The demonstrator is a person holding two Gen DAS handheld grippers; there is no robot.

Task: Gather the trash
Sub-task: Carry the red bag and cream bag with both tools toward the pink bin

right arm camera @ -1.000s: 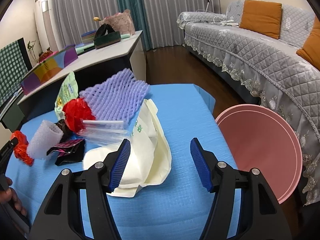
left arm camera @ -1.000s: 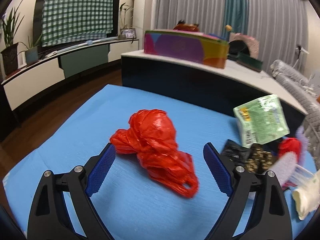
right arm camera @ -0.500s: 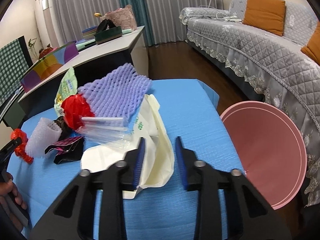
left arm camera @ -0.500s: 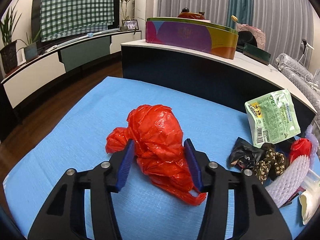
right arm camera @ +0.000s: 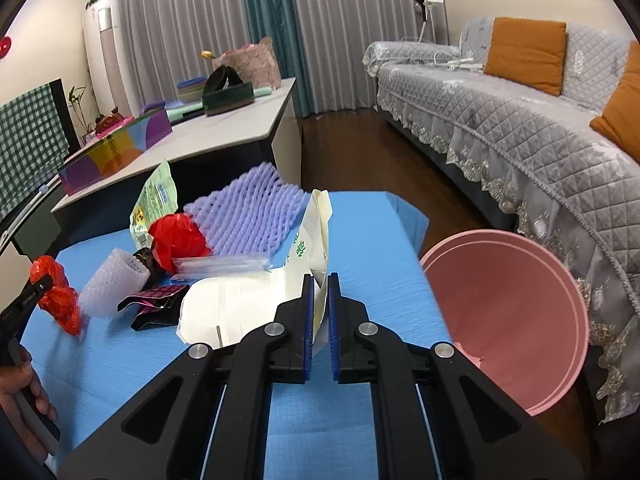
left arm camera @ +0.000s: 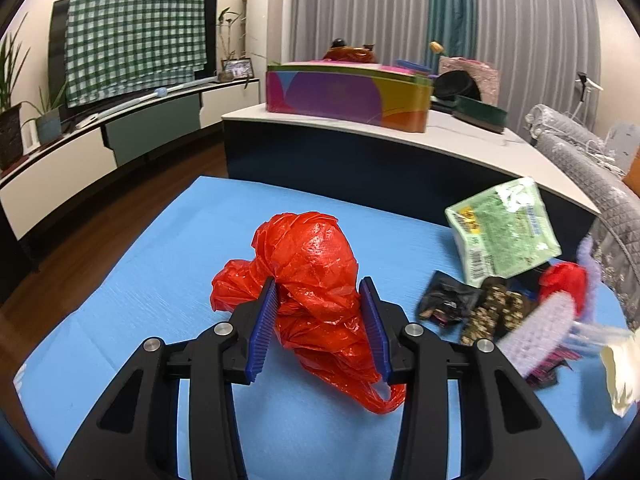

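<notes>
Trash fills the blue table (right arm camera: 372, 248) in front of me, and I have a piece in each tool. My left gripper (left arm camera: 320, 308) has its blue pads pressed into the sides of the crumpled red plastic bag (left arm camera: 312, 276), which bulges up between the fingers and trails a handle loop back toward me; the bag sits near the middle of the table's left half. My right gripper (right arm camera: 319, 312) has its pads nearly together, pinching a fold of the cream paper bag (right arm camera: 256, 300), whose body spreads to the left of the fingers while one flap stands upright just beyond them, toward the table's right edge.

Just behind the paper bag I see a clear plastic wrapper (right arm camera: 224, 265), a dark foil wrapper (right arm camera: 154, 300), and a white foam sleeve (right arm camera: 114, 284) lying in a tight cluster. Beyond them a red crumpled ball (right arm camera: 178, 240) touches a purple foam net (right arm camera: 248, 210), and a green snack packet (right arm camera: 156, 196) leans at the table's far edge. A pink bin (right arm camera: 516, 312) stands beside the table's right edge, mouth tilted toward me, apart from everything on the table.

Farther off I make out a white counter (right arm camera: 224, 136) carrying a colourful box (right arm camera: 116, 152), and a grey quilted sofa (right arm camera: 520, 120) along the right.
</notes>
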